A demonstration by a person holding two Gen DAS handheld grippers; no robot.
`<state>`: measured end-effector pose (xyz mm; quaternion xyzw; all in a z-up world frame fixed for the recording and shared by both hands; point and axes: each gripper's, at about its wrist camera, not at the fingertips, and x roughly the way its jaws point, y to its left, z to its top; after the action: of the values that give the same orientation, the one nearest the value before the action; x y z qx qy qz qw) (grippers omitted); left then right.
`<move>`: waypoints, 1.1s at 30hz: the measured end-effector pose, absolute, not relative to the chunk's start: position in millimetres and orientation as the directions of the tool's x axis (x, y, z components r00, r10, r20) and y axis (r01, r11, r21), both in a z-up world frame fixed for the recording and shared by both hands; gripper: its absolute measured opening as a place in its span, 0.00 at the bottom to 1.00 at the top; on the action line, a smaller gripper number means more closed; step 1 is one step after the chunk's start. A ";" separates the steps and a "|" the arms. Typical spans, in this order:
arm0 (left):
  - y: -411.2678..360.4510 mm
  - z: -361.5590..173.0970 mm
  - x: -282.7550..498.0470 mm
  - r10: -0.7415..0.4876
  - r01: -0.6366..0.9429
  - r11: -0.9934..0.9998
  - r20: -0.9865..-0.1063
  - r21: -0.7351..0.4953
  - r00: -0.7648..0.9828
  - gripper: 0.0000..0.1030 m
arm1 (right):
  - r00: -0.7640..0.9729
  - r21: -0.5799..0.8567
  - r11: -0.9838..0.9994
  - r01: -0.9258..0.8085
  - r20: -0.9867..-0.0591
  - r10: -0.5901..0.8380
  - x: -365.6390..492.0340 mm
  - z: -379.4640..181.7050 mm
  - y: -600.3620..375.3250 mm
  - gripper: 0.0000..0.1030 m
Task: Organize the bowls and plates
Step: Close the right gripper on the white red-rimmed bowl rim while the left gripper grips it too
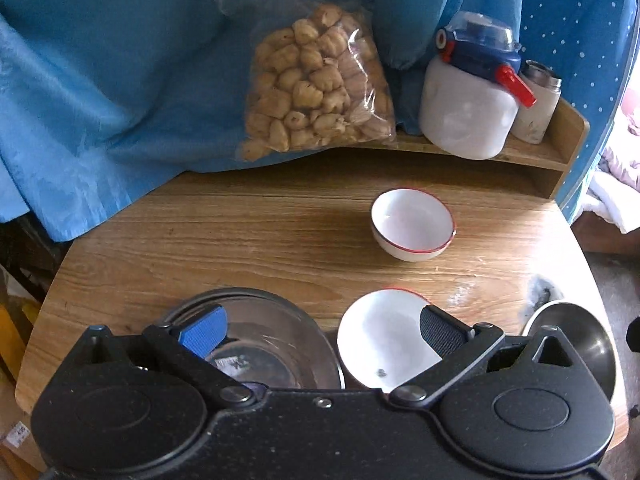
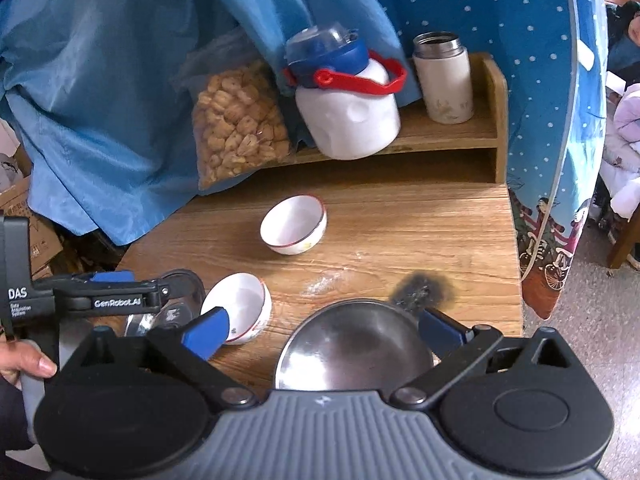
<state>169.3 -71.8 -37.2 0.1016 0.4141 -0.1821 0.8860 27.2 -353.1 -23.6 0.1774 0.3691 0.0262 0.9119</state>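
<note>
My left gripper [image 1: 322, 330] is open over the near edge of a wooden table [image 1: 240, 240], nothing between its pads. Below its jaws sit a clear glass bowl [image 1: 260, 340] and a tilted white bowl with a red rim [image 1: 376, 340]. A second white red-rimmed bowl [image 1: 412, 224] stands upright farther back. My right gripper [image 2: 326, 334] is open too, with a steel bowl [image 2: 352, 348] lying on the table under its jaws, not gripped. The right wrist view also shows the near white bowl [image 2: 240, 304], the far white bowl [image 2: 294, 230], the glass bowl [image 2: 180, 300] and the left gripper [image 2: 136, 286] above it.
At the back a low wooden shelf [image 2: 440, 136] carries a white jug with a blue lid and red handle [image 2: 348, 120] and a white thermos [image 2: 442, 80]. A bag of snacks [image 1: 316, 84] leans on blue cloth [image 1: 100, 100]. A dark scorch mark [image 2: 424, 288] is near the table's right edge.
</note>
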 end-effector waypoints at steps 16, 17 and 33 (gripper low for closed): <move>-72.6 -52.5 230.5 -0.316 0.639 0.764 -0.811 0.090 0.492 0.99 | 0.666 0.181 0.983 0.043 -0.738 0.107 67.2 -36.2 -288.7 1.00; -74.9 -54.7 232.6 -0.321 0.657 0.749 -0.817 0.092 0.480 0.99 | 0.668 0.175 0.984 0.040 -0.737 0.104 69.8 -37.0 -287.0 1.00; -107.3 -78.2 245.5 -0.296 0.831 0.496 -0.850 0.254 0.437 0.99 | 0.635 -0.002 0.997 -0.077 -0.771 0.047 107.7 -57.1 -253.5 0.87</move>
<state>245.5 -107.3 -78.2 0.3460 0.3863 -0.3640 0.7737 107.7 -253.5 -57.1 -0.0173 0.4260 0.0344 0.9039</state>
